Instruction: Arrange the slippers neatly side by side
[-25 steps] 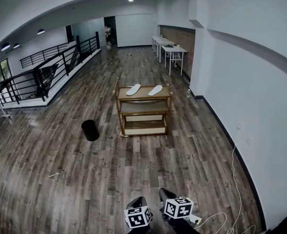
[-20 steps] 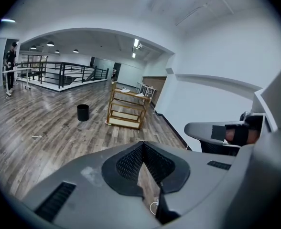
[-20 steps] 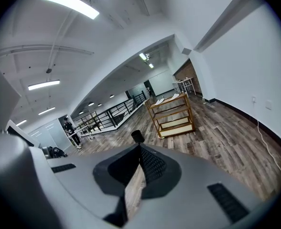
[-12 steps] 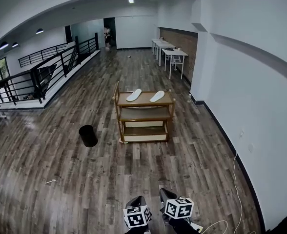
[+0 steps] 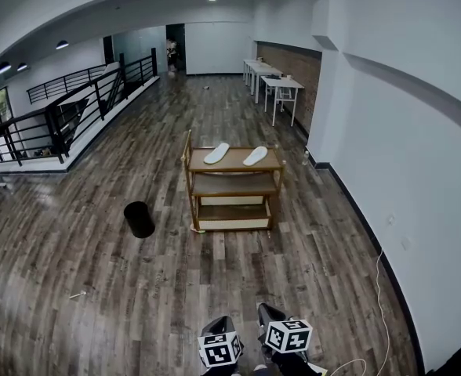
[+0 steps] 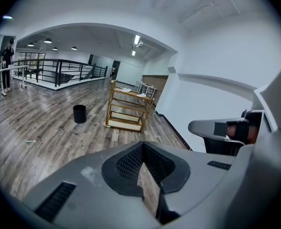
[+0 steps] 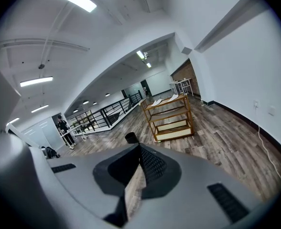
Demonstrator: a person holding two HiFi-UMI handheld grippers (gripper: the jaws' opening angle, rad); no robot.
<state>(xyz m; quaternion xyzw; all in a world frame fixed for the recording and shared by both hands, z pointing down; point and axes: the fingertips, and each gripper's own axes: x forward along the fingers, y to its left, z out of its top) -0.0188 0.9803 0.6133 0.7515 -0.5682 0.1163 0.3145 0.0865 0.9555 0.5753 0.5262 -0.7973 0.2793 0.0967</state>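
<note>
My left hand-held gripper and right hand-held gripper sit at the bottom of the frame, both with jaws pressed together on nothing. The left-hand slipper and right-hand slipper lie apart on the wooden rack's top shelf at frame centre, well away from me. They look light, soft and flat, so I'd pinch each one by a side edge.
</note>
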